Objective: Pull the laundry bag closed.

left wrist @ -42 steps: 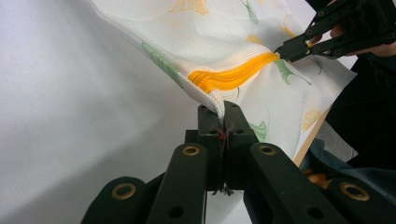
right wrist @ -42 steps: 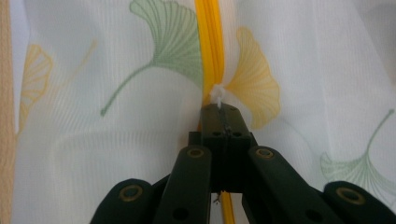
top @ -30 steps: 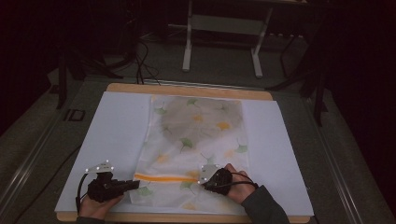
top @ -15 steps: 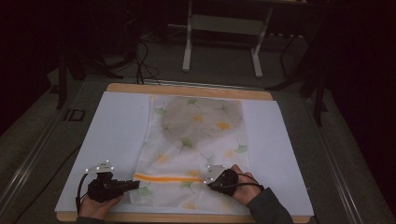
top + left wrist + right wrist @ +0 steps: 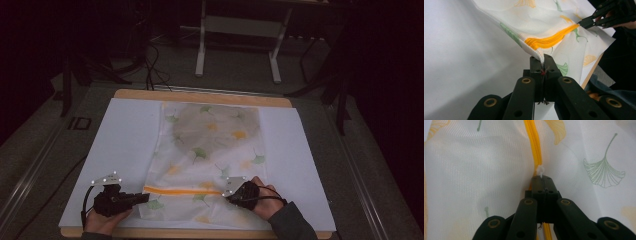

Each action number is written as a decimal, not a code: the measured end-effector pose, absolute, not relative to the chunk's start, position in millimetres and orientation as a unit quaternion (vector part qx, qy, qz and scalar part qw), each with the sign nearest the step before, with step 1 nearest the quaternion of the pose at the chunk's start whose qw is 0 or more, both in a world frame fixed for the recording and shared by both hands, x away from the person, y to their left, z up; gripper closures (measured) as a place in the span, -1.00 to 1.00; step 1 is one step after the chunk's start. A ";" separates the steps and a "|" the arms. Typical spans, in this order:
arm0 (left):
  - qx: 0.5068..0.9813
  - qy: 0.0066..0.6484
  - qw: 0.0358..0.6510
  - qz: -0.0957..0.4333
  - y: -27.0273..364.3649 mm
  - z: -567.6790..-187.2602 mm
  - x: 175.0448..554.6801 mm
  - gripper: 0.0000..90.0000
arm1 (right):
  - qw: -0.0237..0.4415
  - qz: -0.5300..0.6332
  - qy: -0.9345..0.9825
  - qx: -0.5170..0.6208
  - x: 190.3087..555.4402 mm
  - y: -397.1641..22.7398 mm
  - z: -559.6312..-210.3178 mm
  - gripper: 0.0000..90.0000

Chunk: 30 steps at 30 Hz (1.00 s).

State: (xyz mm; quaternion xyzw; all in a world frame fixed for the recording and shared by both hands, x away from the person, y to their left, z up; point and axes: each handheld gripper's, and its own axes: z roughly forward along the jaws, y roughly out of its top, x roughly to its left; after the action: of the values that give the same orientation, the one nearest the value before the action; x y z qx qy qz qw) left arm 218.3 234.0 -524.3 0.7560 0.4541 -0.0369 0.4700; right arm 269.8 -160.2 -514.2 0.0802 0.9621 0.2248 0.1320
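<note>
Bag: mesh laundry bag [image 5: 210,160] flat mid-tabletop | left gripper [image 5: 543,60] fingers clamp its near-left corner | right gripper [image 5: 541,178] fingers pinch zipper pull [image 5: 539,171] | risk: tiny pull slips out, zipper [image 5: 182,190] jams.

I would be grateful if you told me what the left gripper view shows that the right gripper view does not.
Left gripper view: the left tool shut on the mesh bag's edge at the end of the orange zipper, the white table cover, and the right tool farther off. Right gripper view: the right tool shut on the small white zipper pull, seen close. Both: the leaf-printed bag and its zipper.
</note>
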 end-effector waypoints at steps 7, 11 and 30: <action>0.756 0.453 0.471 -0.037 234.9 -523.8 218.4 0.96 | 0.134 0.221 0.962 0.082 268.0 -164.1 -514.4 1.00; 0.756 0.454 0.470 -0.034 235.2 -523.6 218.5 0.96 | 0.134 0.221 0.962 0.083 267.6 -167.2 -514.1 1.00; 0.753 0.458 0.472 -0.034 237.3 -523.5 218.7 0.96 | 0.137 0.204 0.965 0.088 265.5 -184.3 -512.4 1.00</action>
State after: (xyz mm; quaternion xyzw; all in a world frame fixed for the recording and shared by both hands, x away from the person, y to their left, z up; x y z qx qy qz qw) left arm 218.7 237.3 -523.5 0.7526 0.4580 -0.0342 0.4718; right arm 265.5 -184.3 -512.4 0.0882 0.9654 0.2038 0.1368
